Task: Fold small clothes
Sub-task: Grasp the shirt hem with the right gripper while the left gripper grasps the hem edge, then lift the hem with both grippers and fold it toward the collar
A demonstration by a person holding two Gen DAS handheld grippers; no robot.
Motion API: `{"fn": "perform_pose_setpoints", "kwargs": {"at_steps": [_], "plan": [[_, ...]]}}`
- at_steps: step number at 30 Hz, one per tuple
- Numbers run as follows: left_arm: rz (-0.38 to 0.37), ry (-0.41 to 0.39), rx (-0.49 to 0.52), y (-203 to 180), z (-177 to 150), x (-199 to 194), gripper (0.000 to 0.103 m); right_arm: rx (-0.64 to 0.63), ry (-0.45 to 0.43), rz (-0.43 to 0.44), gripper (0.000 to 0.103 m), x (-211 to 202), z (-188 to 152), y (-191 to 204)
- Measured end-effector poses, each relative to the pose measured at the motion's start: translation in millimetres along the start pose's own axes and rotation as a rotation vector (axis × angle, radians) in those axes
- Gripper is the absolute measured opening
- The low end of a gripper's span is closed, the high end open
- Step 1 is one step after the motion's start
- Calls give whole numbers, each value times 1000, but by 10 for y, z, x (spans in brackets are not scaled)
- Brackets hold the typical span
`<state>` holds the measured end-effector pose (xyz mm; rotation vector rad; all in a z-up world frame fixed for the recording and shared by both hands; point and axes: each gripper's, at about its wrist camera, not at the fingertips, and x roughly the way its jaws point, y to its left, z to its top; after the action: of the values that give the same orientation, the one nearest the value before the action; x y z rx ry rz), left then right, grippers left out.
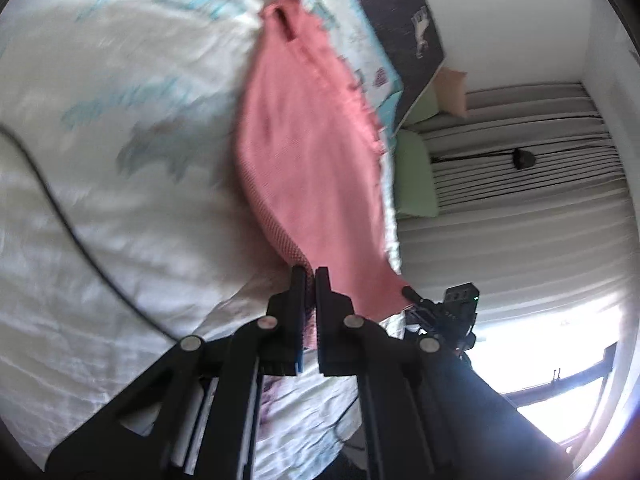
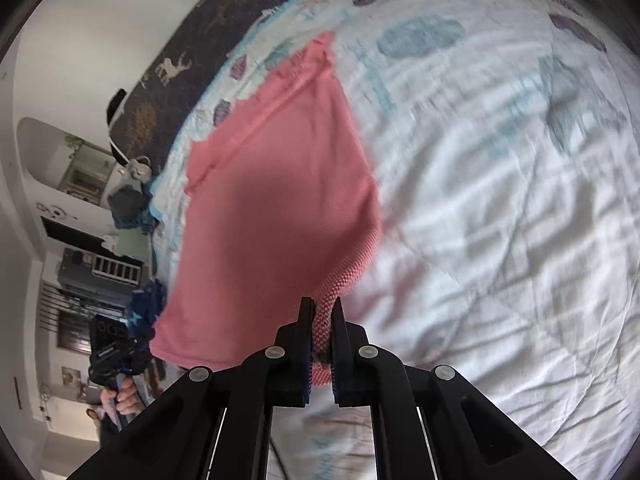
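A small pink knit garment (image 1: 312, 152) is stretched and lifted above a white patterned bedspread (image 1: 120, 200). My left gripper (image 1: 311, 274) is shut on one near corner of it. My right gripper (image 2: 323, 304) is shut on the other near corner of the pink garment (image 2: 272, 200), with the knit hem pinched between the fingers. The far end of the garment trails on the bedspread (image 2: 500, 200). In the left wrist view the right gripper (image 1: 452, 308) shows at the garment's other corner. In the right wrist view the left gripper (image 2: 114, 354) shows at lower left.
A dark patterned blanket (image 1: 404, 12) lies along the bed's far side. Green cushions (image 1: 416, 176) and striped curtains (image 1: 520, 184) stand beside the bed. A black cable (image 1: 60, 220) runs across the bedspread. Shelves and furniture (image 2: 88, 272) fill the room's left.
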<state>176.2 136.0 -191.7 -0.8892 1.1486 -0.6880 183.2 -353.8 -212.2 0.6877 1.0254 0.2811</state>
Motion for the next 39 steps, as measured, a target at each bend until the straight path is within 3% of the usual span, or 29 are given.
{"fn": "perform_pose_setpoints", "kwargs": {"at_steps": [7,12,13,16,18,22,26,31,36,37,39], "plan": [[9,-95,52,-229,317,-225,5,-14,-56,28,6,-147,319,226],[102,10,54,-18,247,-197,5,-66,-31,-38,6,-105,367,314],[123,38,45,24,183,-153,8,-76,-16,-49,6,-65,317,289],[141,146,-15,268,-26,-22,39,-54,26,-43,6,33,206,136],[149,176,-59,386,-86,45,47,-31,40,-41,8,72,167,33],[54,189,-148,517,-56,104,57,31,73,-4,11,125,138,-137],[46,187,-130,484,-89,135,54,31,79,-27,19,145,127,-199],[61,235,-114,432,-199,316,11,43,121,-42,24,306,108,-262],[37,207,-132,489,-184,279,7,20,136,-32,21,342,101,-286],[33,194,-137,494,-169,252,7,18,129,-33,11,322,98,-294],[25,176,-148,490,-134,224,7,0,137,-78,6,314,68,-292]]}}
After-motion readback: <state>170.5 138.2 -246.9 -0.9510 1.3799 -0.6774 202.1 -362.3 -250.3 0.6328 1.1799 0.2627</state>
